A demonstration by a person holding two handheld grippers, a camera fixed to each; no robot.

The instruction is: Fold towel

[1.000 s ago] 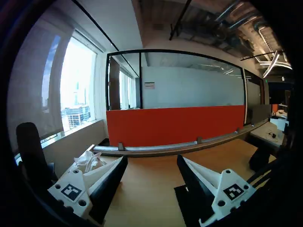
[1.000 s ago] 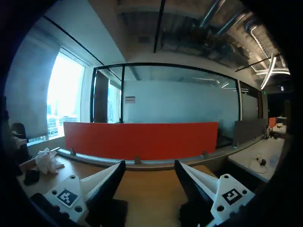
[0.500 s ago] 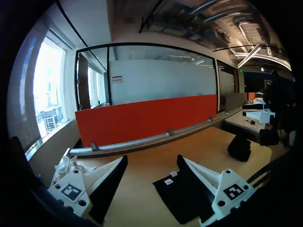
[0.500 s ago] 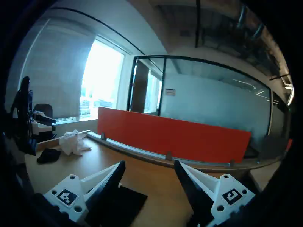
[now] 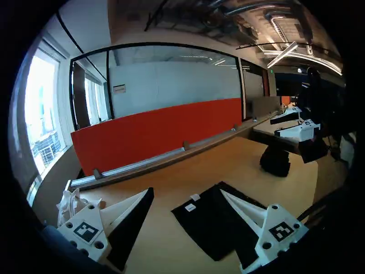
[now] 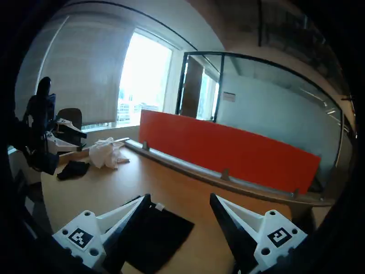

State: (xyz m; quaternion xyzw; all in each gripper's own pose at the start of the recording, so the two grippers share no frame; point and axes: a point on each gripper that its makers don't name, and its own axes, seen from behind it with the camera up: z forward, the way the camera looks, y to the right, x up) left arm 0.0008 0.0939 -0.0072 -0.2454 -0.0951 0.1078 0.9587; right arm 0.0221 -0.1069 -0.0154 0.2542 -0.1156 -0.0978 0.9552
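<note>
Hovering wide-open above black towel (image 5: 210, 223), white tag (image 5: 190, 207) unreadable: left gripper (image 5: 185, 192), right gripper (image 6: 179, 196).

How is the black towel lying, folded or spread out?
Spread flat: the black towel lies smooth on the desk, white tag showing at one corner. Whether it is doubled over, cannot tell.

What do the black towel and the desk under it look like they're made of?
Black towel: soft fabric by the look, matte, lying flat with a small white tag near its edge; the weave is too small to tell. Desk: light wood-coloured top, smooth with a faint sheen, probably laminate or veneer rather than bare wood.
</note>
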